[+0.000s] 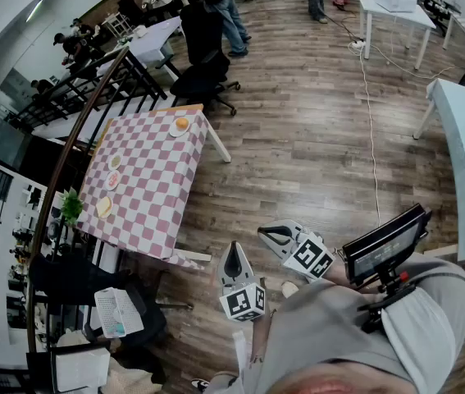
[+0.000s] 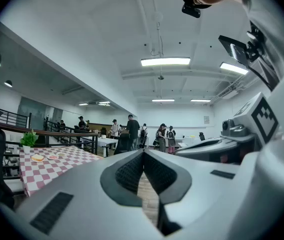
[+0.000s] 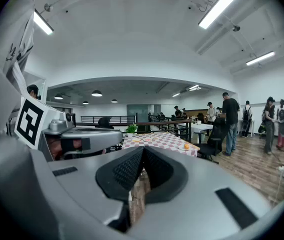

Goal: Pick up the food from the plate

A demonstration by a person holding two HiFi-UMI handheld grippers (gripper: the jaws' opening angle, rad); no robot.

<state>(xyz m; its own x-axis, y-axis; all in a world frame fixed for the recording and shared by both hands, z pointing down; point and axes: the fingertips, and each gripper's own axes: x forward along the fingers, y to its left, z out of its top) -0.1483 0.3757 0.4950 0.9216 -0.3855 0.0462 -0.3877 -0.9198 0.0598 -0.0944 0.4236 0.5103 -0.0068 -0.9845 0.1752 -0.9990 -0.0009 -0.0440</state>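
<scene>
Wood-plank floor [image 1: 314, 138] as we see it from the head view: pink-checked worktop [image 1: 154, 195] at ten o'clock, black railing [image 1: 75, 134] beyond it, office chair [image 1: 203, 80] at eleven, white table [image 1: 417, 15] at one. Strip lights [image 2: 165, 61] overhead.

The person is wearing a loose grey top [image 1: 343, 331]. The left gripper [image 1: 234, 253] and right gripper [image 1: 271, 235] are showing pale grey shells and black ribbed pads [image 2: 130, 173], each carrying a cube [image 1: 244, 302] of black-and-white square markers.
</scene>
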